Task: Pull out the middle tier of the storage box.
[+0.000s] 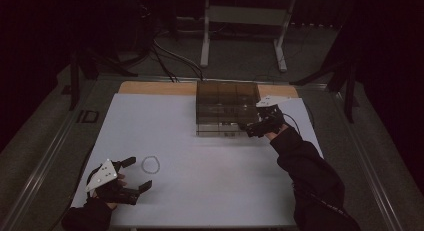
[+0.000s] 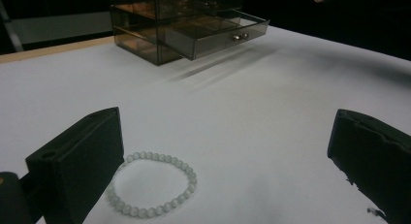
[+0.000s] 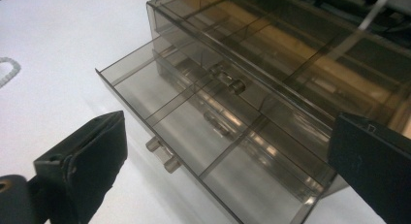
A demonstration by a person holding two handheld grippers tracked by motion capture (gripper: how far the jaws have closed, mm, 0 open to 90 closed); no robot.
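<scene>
One white bead bracelet [image 2: 152, 190] lies flat on the white table top [image 1: 210, 181], a closed ring of pale beads, and it sits right in front of the left gripper [image 1: 136, 174], just past the tips and nearer the left-hand jaw in the left gripper view, which touches nothing; in the high view the bracelet [image 1: 150, 164] rests near the front left of the table, between the two spread jaws and a little ahead of them, and those jaws are wide apart, nothing pinched, the person's left hand [image 1: 107, 186] wrapped round the body of the tool; over on the far side stands the smoky transparent drawer box [image 1: 227, 108], well apart from the bracelet, and its lower drawer [image 3: 208, 151] is pulled out, dividers showing inside, compartments bare, a small clear knob [image 3: 162, 153] on its front; the upper drawer's knob [image 3: 228, 81] sits above it with that drawer pushed in; the right gripper [image 1: 252, 128] hovers at the front right corner of the box, and in the right gripper view its jaws stand wide on either side of the open drawer, released, gripping nothing, pads clear of the knob; the dark sleeve [image 1: 310, 171] of the right arm stretches in from the bottom right, across the white table top
</scene>
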